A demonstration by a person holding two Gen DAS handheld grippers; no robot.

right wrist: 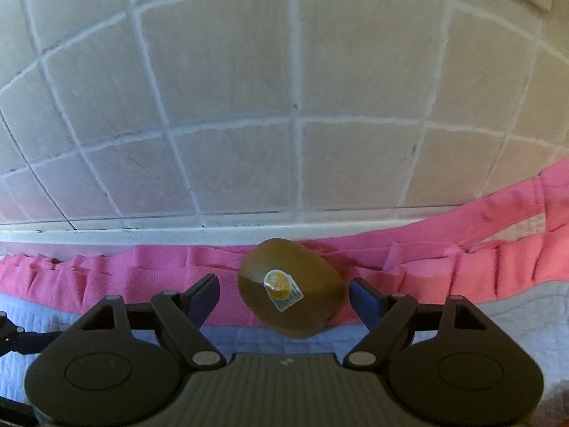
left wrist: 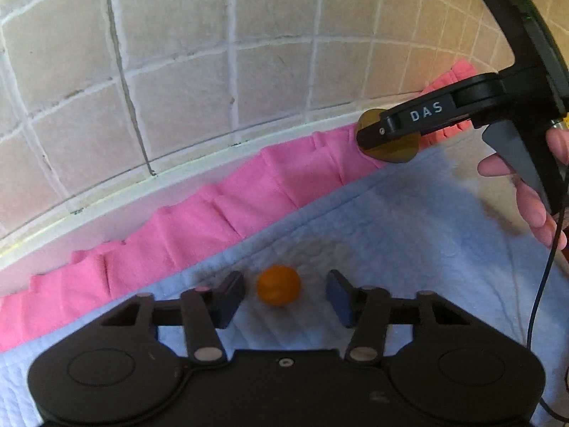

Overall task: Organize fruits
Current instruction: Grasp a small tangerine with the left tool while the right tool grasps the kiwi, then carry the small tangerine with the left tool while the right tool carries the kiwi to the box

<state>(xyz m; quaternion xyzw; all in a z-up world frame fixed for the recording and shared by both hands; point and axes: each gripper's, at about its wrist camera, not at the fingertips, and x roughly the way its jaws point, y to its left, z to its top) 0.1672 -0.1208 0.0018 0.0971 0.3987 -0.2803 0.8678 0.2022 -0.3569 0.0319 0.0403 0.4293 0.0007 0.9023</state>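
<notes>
Both grippers had been brought low over the quilted blue cloth (left wrist: 409, 220) that covered the surface, each lined up on its own fruit, apparently so the two could be lifted together. The left gripper (left wrist: 285, 297) stood spread around a small orange fruit (left wrist: 279, 285), its pads near on either side but not touching; the fruit lay loose on the blue cloth. The right gripper (right wrist: 284, 293) was spread wider around a brown kiwi (right wrist: 291, 290) bearing a sticker (right wrist: 282, 288), a clear gap at each pad. The kiwi rested where the blue cloth met its pink frill (right wrist: 124, 274), close under the tiled wall (right wrist: 284, 89). I judged that wall the tight edge: little room beyond the kiwi, so lifting up and back looked safest. Around the orange fruit the cloth lay open.
</notes>
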